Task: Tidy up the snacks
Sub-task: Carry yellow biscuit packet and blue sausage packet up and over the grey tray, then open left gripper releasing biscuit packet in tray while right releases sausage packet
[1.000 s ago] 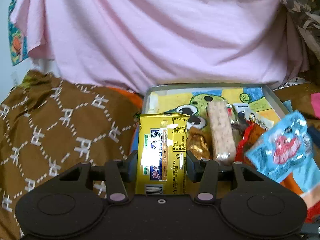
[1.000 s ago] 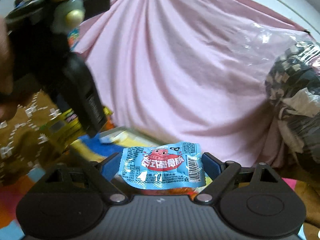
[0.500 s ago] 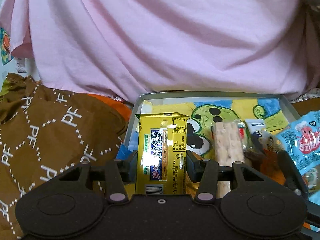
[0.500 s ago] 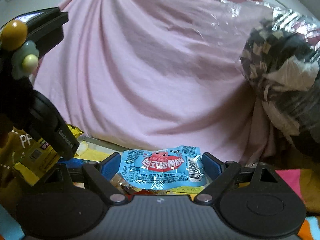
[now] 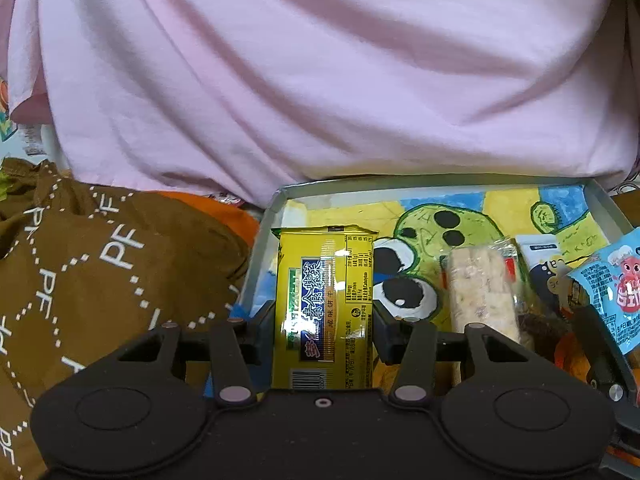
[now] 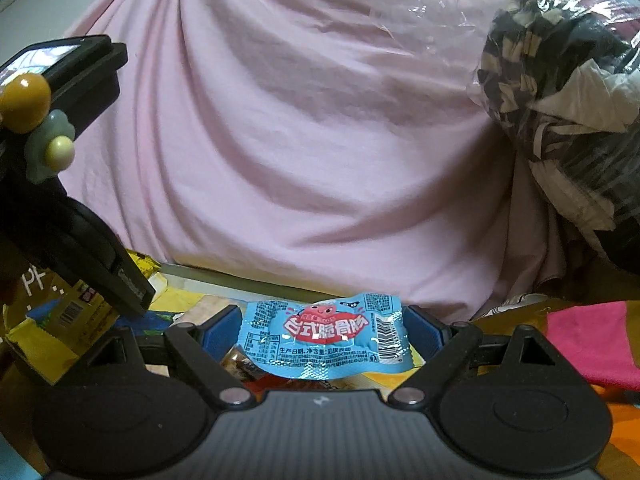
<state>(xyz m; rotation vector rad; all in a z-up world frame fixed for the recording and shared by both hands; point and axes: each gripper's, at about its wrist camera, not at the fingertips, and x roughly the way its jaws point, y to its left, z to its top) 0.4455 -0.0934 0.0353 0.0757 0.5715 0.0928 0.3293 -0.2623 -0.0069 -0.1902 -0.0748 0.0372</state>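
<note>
Both tongs are loaded: the left tongs (image 5: 323, 322), about half open, are clamped on the long sides of a yellow foil biscuit packet (image 5: 325, 308), and the right tongs (image 6: 325, 334), spread wide, pinch the 2 crimped ends of a small blue plastic snack sachet (image 6: 326, 336). Each packet hangs over a shallow grey tray (image 5: 264, 240) lined with a cartoon frog drawing; the yellow one is near its left wall, and the left view shows the blue one at the right edge. A clear-wrapped pale cereal bar (image 5: 482, 292) and other small wrappers already lie inside the tray.

The biscuit packet looks fairly stiff but brittle inside, so a side grip with modest pressure suits it. The sachet seems light, soft and slippery; holding it by the sealed ends avoids crushing the contents.

No desk shows. The tray sits among bedding: a brown patterned cloth (image 5: 100, 280), with a large pink sheet (image 5: 320, 80) draped behind it and a clear bag of dark patterned fabric (image 6: 560, 100) at the right.
</note>
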